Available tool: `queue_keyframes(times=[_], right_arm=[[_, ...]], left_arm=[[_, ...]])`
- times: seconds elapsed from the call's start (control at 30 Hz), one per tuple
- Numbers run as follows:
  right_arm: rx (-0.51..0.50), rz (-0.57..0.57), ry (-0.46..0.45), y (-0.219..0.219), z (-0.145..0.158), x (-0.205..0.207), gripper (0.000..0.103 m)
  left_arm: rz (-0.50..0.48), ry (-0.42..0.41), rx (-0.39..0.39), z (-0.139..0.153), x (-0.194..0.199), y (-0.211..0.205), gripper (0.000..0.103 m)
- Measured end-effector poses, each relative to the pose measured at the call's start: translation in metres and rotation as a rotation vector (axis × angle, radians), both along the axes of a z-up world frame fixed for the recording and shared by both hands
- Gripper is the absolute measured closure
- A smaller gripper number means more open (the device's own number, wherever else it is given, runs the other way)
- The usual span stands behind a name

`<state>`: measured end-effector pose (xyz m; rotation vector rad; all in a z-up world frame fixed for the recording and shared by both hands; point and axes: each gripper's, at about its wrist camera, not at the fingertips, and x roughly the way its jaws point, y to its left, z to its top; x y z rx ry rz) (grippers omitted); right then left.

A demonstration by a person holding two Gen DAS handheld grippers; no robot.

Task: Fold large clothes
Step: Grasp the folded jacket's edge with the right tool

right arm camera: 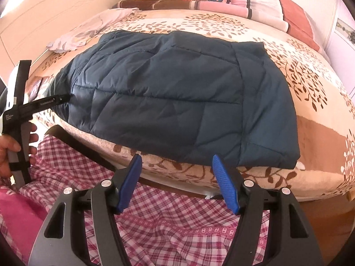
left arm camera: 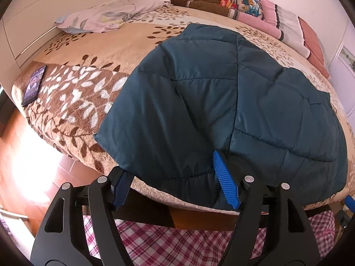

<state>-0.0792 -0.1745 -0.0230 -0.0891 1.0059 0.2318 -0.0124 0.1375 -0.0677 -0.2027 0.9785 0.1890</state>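
Jacket: a dark teal quilted jacket (right arm camera: 177,102) lies folded into a broad slab on the near half of the bed (right arm camera: 310,119), its near hem reaching the mattress edge.
Jacket edges: in the right wrist view the right side forms a fairly straight folded edge with a squared near corner; the left side tapers to a bunched point. The far edge lies roughly parallel to the bed's width.
Left gripper: the left gripper (left arm camera: 175,177) stands wide apart at the jacket's near-left hem — the left blue pad (left arm camera: 121,188) is partly under the fabric edge, the right pad (left arm camera: 225,179) lies over it. Fabric sits between the fingers, but they are not closed on it. From the right wrist view its black tip (right arm camera: 55,99) touches the jacket's left point, with the person's hand (right arm camera: 13,146) around the handle.
Right gripper: the right gripper (right arm camera: 176,175) is spread wide and holds nothing — it hovers just short of the bed edge, below the jacket's near hem.
Open room: bare leaf-patterned blanket (left arm camera: 73,102) lies left of the jacket and, in the right wrist view, to its right and beyond it.
Other things: a phone (left arm camera: 34,85) near the bed's left corner, well apart from the jacket; a pale floral cloth (left arm camera: 111,14) beyond it; cushions and folded bedding (left arm camera: 233,0) along the far side.
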Motion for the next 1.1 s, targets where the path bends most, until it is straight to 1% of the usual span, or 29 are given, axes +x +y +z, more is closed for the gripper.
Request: queue_keyframes(times=[0.1, 0.2, 0.37, 0.47, 0.5, 0.53, 0.63, 0.67, 0.77, 0.9, 0.97, 1.03, 1.1], right_arm=[[0.015, -0.010, 0.000, -0.002, 0.000, -0.001, 0.037], [-0.002, -0.017, -0.011, -0.001, 0.001, -0.001, 0.033], [-0.015, 0.012, -0.011, 0.003, 0.000, -0.001, 0.033], [-0.030, 0.024, -0.011, 0.008, -0.002, 0.000, 0.033], [-0.023, 0.033, -0.011, 0.009, -0.003, 0.001, 0.040], [-0.016, 0.045, -0.015, 0.010, -0.003, 0.001, 0.053], [0.005, 0.083, -0.020, 0.016, -0.002, 0.008, 0.066], [0.016, 0.096, -0.021, 0.018, -0.001, 0.012, 0.068], [0.009, 0.115, -0.055, 0.029, 0.007, 0.029, 0.068], [0.059, 0.120, -0.093, 0.044, 0.023, 0.061, 0.069], [0.062, 0.116, -0.093, 0.050, 0.027, 0.076, 0.078], [0.064, 0.120, -0.073, 0.056, 0.025, 0.093, 0.091], [0.058, 0.123, -0.055, 0.059, 0.020, 0.104, 0.098]], left_arm=[[-0.002, 0.006, 0.003, 0.001, 0.000, -0.001, 0.033], [0.004, 0.001, -0.008, 0.000, -0.001, 0.000, 0.033], [0.022, 0.002, -0.061, -0.005, 0.001, 0.006, 0.032], [0.022, 0.002, -0.079, -0.008, 0.002, 0.008, 0.032], [0.022, -0.001, -0.087, -0.009, 0.002, 0.008, 0.032], [0.022, -0.008, -0.098, -0.009, 0.001, 0.009, 0.032], [0.022, -0.026, -0.114, -0.010, 0.000, 0.010, 0.032], [0.023, -0.033, -0.115, -0.010, 0.000, 0.010, 0.033], [0.022, -0.056, -0.108, -0.008, 0.000, 0.008, 0.034], [0.026, -0.077, -0.104, -0.006, 0.000, 0.008, 0.043], [0.026, -0.083, -0.106, -0.007, 0.000, 0.009, 0.045], [0.025, -0.087, -0.111, -0.007, 0.001, 0.010, 0.045], [0.022, -0.089, -0.110, -0.007, 0.001, 0.010, 0.045]])
